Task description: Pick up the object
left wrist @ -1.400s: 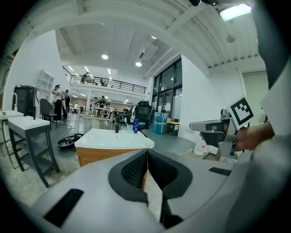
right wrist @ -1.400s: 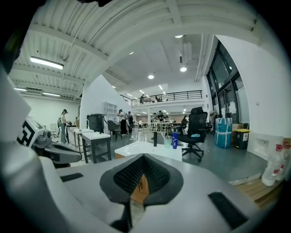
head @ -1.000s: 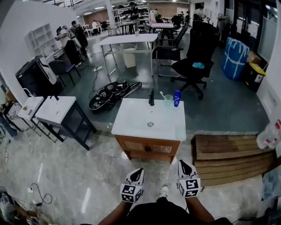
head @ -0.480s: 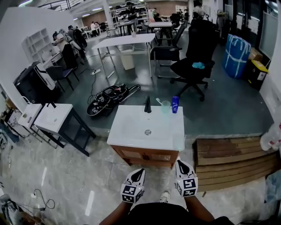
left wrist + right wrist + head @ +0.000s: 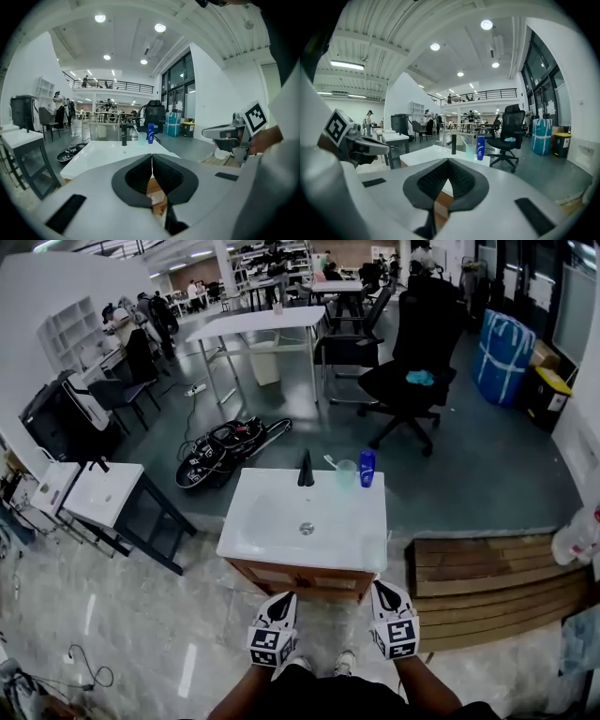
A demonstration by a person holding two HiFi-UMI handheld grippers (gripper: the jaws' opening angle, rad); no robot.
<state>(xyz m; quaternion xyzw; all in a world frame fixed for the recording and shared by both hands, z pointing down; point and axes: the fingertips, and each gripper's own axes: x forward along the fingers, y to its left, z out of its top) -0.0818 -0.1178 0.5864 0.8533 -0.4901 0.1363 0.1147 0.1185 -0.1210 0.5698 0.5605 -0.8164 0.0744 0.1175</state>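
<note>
The person stands in front of a small washstand with a white tabletop [image 5: 272,521] over a wooden cabinet [image 5: 302,578], just below the centre of the head view. Along the far edge of that top stands a black faucet [image 5: 306,470]. Just right of it is a clear cup [image 5: 346,474] with a toothbrush leaning out of it, and just beside the cup is a blue bottle [image 5: 367,468], upright. A round drain [image 5: 307,529] sits in the middle of the top.

Both grippers hang low in the frame, on the near side of the cabinet and well apart from the bottle and cup. The left gripper [image 5: 285,600] is clenched with its jaws pressed together and nothing between them. The right gripper [image 5: 383,588] is clenched the same way, jaws meeting and empty. Each one points toward the washstand.

To the right of the cabinet a wooden platform [image 5: 487,582] lies on the floor. At the left of the frame stands a second, smaller white stand [image 5: 98,498]. Beyond the washstand a heap of black gear [image 5: 225,446] lies on the grey floor, and a black office chair [image 5: 412,371] stands in the upper right.
</note>
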